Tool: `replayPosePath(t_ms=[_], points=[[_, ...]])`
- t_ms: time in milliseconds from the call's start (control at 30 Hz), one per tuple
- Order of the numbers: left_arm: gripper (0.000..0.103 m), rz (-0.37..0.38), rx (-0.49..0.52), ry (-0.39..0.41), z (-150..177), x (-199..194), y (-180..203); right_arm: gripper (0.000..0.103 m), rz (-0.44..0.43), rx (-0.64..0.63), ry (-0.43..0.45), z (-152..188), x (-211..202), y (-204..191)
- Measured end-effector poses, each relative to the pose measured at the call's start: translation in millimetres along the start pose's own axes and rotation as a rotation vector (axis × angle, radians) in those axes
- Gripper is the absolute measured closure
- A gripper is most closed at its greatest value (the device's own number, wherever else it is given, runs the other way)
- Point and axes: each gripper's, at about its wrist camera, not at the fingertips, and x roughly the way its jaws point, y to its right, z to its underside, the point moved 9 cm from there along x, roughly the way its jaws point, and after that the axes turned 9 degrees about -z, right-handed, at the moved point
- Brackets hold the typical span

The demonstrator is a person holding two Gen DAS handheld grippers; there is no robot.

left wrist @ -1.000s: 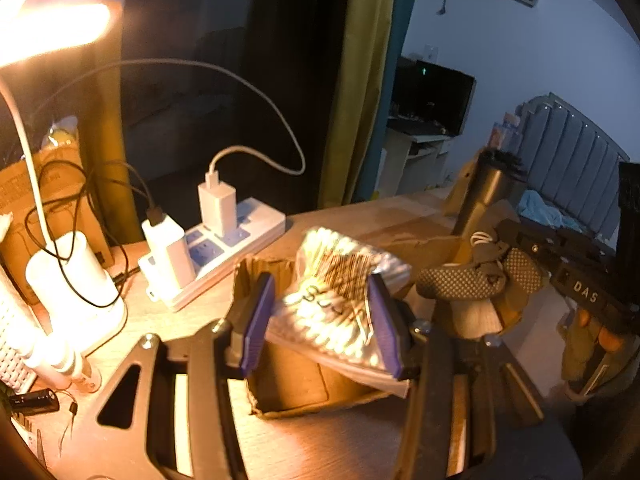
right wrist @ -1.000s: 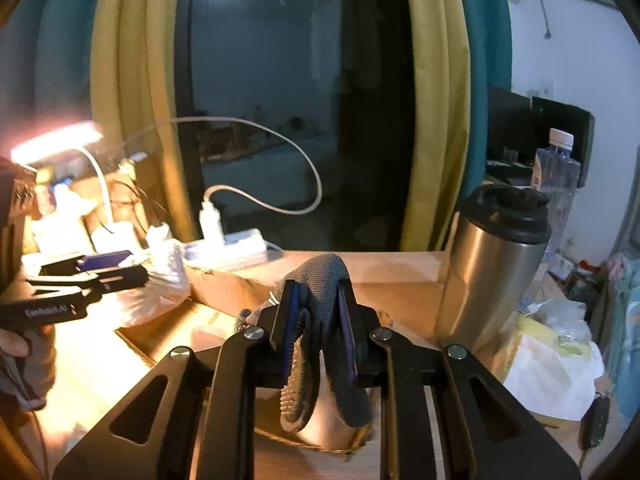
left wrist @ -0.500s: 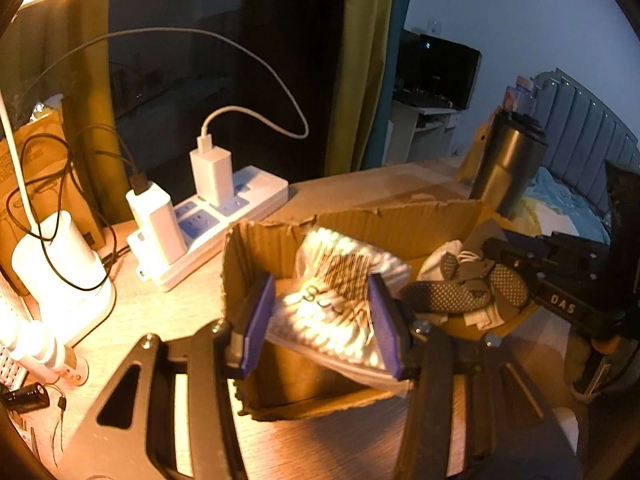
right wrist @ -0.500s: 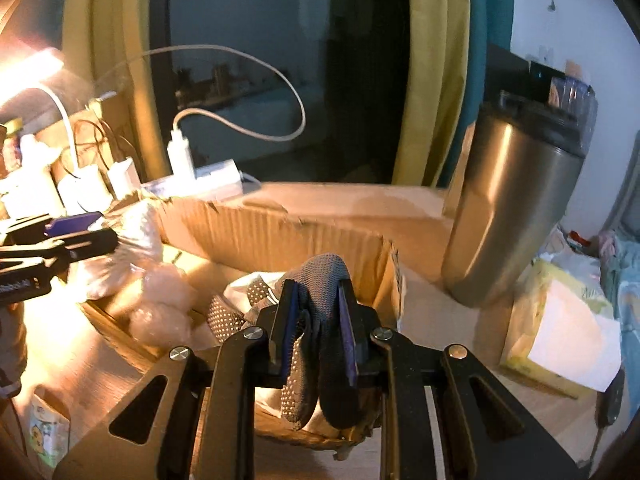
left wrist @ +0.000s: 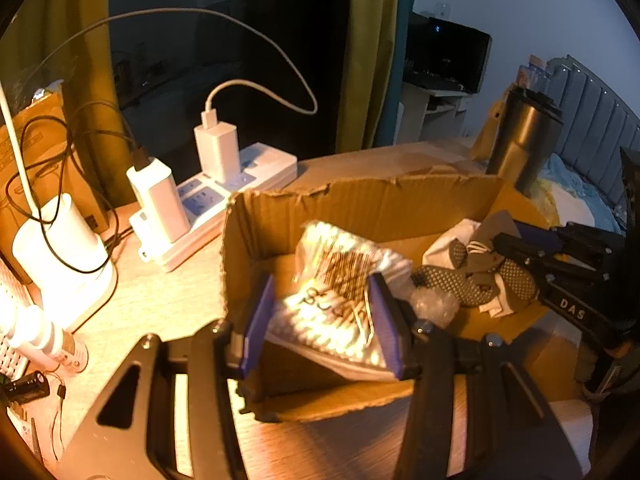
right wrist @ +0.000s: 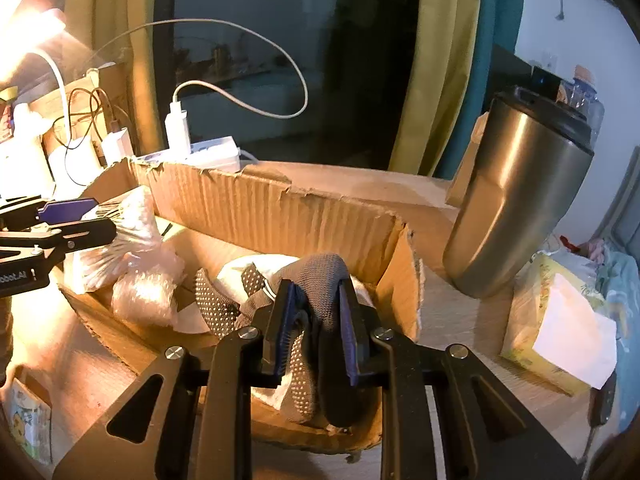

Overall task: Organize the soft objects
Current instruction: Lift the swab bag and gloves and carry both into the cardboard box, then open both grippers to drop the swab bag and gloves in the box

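One cardboard box point(left wrist: 360, 204), your left gripper point(left wrist: 322, 320) clamps one white bag point(left wrist: 340, 292) above it, your right gripper point(right wrist: 316, 320) pinches one grey glove point(right wrist: 320, 276), both now lower into the box.

A warm lamp glow point(right wrist: 36, 28) is spilling from the upper left of the frame across the wooden table point(left wrist: 168, 300), while the right side is sitting in cooler bluish light. Behind the table a dark window point(right wrist: 280, 60) is reflecting the room, with yellow curtains point(right wrist: 444, 60) hanging at both sides and a teal curtain point(right wrist: 500, 20) showing at the right one. A pale wall point(left wrist: 520, 4) is filling the upper right of the left wrist view. Against it a dark monitor point(left wrist: 448, 56) is standing on a white desk point(left wrist: 424, 108). At the right edge a grey padded headboard point(left wrist: 592, 104) is rising above a bed point(left wrist: 576, 188) with light blue bedding.
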Motion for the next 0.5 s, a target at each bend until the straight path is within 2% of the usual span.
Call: replayPosePath(t_ms=[233,400,500], points=[[0.051,-0.052,0.062,-0.002,4.6,2.9,5.8,0.078,-0.007,0.003,-0.006,1.5,-0.5,0.7],[0.050,-0.048,0.060,-0.023,5.5,2.7,6.1,0.077,-0.013,0.008,-0.011,0.6,0.2,0.8],[0.049,-0.057,0.067,-0.013,4.9,-3.7,5.1,0.071,-0.034,0.015,-0.010,0.2,-0.3,-0.3]])
